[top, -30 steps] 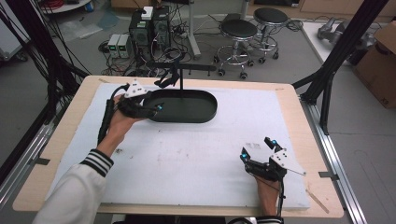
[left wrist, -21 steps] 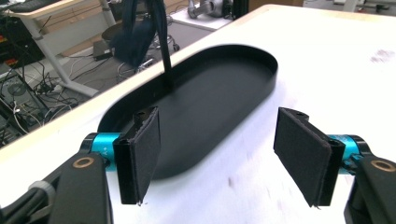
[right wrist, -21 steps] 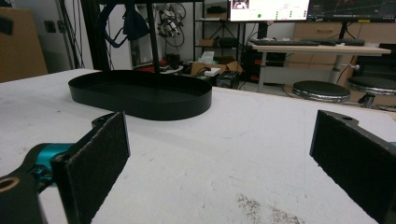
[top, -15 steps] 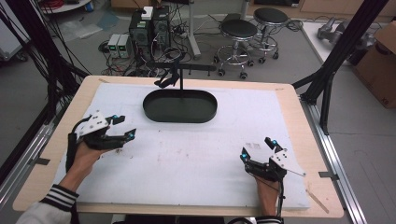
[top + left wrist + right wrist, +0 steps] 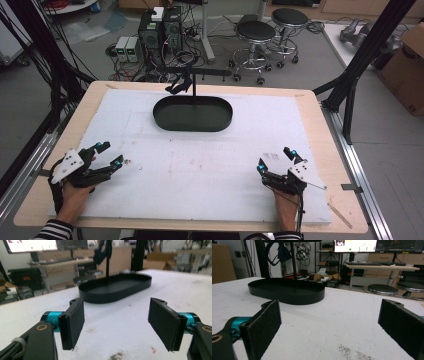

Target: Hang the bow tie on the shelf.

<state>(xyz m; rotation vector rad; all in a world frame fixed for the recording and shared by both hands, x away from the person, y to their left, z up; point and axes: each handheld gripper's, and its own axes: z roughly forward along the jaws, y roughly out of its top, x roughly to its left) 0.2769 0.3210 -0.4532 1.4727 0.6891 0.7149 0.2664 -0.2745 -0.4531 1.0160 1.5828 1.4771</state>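
Both jaws stand apart on the left gripper [image 5: 109, 156], near left. The right gripper [image 5: 275, 159], near right, likewise gapes. A black oval tray [image 5: 192, 114] sits far centre

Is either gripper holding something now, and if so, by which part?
Nothing is held. The left gripper and the right gripper are both open above the table, with only bare surface between their fingers.

Black-and-white striped sleeves [image 5: 50, 231], black grippers, teal joints, flat black padded fingers [image 5: 74, 321], grey triangular plates
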